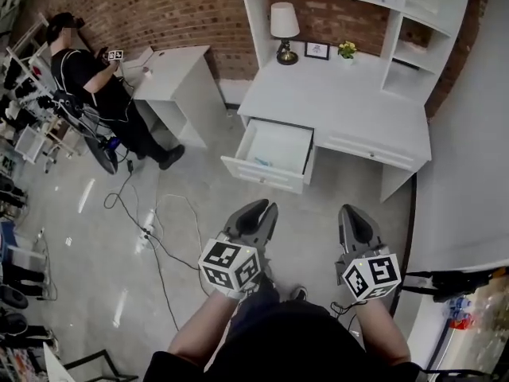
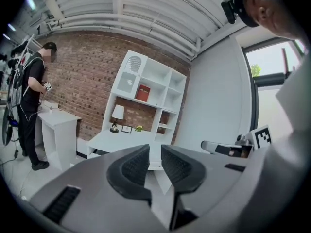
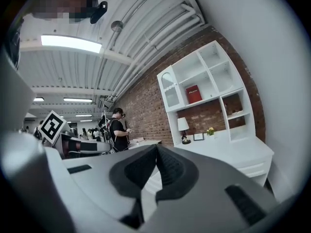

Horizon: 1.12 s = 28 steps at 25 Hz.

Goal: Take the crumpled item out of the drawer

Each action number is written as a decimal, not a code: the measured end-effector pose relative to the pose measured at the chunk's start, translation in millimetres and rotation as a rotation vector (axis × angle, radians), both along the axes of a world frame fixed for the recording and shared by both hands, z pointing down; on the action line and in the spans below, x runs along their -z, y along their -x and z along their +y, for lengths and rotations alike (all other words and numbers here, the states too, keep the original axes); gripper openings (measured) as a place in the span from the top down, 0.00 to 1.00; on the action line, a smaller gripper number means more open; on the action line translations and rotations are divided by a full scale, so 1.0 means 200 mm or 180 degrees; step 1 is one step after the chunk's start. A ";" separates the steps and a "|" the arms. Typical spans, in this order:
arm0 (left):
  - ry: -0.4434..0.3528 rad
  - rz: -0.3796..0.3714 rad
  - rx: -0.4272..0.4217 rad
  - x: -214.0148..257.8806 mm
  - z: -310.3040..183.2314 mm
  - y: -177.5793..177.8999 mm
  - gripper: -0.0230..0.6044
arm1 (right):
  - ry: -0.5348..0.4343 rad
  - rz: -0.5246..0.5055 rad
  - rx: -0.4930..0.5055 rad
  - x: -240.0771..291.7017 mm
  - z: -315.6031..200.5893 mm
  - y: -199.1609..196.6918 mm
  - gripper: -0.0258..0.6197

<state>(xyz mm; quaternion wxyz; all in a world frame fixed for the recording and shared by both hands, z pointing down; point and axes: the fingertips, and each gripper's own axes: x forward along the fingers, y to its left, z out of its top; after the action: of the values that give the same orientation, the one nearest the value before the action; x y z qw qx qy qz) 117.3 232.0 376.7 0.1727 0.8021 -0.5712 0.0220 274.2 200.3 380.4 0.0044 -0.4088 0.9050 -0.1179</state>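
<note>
A white desk (image 1: 342, 102) stands ahead with its left drawer (image 1: 274, 148) pulled open. A small pale thing (image 1: 263, 162) lies near the drawer's front; I cannot make out its shape from here. Both grippers hang over the floor, well short of the desk. My left gripper (image 1: 266, 207) (image 2: 155, 152) is open a little, with a narrow empty gap between its jaws. To its right, my right gripper (image 1: 355, 211) (image 3: 156, 148) is shut, its tips meeting on nothing. In the left gripper view the desk (image 2: 121, 140) shows beyond the jaws.
A lamp (image 1: 284, 26), a small picture frame (image 1: 316, 50) and a plant (image 1: 347, 49) stand on the desk under white shelves (image 1: 413, 22). A person (image 1: 87, 78) stands at a second white desk (image 1: 179, 74) at the back left. Cables (image 1: 159, 229) trail across the floor.
</note>
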 end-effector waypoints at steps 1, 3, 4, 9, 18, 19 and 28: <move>-0.0057 -0.0065 0.0065 0.02 0.00 0.04 0.85 | -0.0049 0.0053 0.0002 0.01 -0.01 0.02 0.96; -0.0181 -0.0232 0.0205 0.07 -0.02 0.13 0.85 | -0.0139 0.0154 0.0020 0.04 -0.04 0.07 0.95; -0.0244 -0.0317 0.0279 0.09 -0.03 0.16 0.85 | -0.0183 0.0185 0.0035 0.05 -0.05 0.09 0.93; -0.0401 -0.0365 0.0449 0.11 -0.08 0.36 0.85 | -0.0173 0.0219 0.0065 0.02 -0.15 0.24 0.89; -0.0385 -0.0170 0.0394 0.08 -0.27 0.78 0.85 | -0.0059 0.0380 -0.0064 0.03 -0.32 0.61 0.89; -0.0377 -0.0143 0.0370 0.07 -0.29 0.83 0.85 | -0.0053 0.0402 -0.0091 0.03 -0.34 0.66 0.89; -0.0257 0.0015 0.0118 -0.05 -0.51 1.08 0.85 | 0.0147 0.0505 -0.0281 -0.03 -0.50 0.89 0.91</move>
<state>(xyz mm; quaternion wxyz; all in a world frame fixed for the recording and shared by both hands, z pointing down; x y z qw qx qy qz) -98.2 130.9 387.0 0.1420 0.7978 -0.5860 -0.0061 96.3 99.8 387.0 -0.0716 -0.4564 0.8806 -0.1056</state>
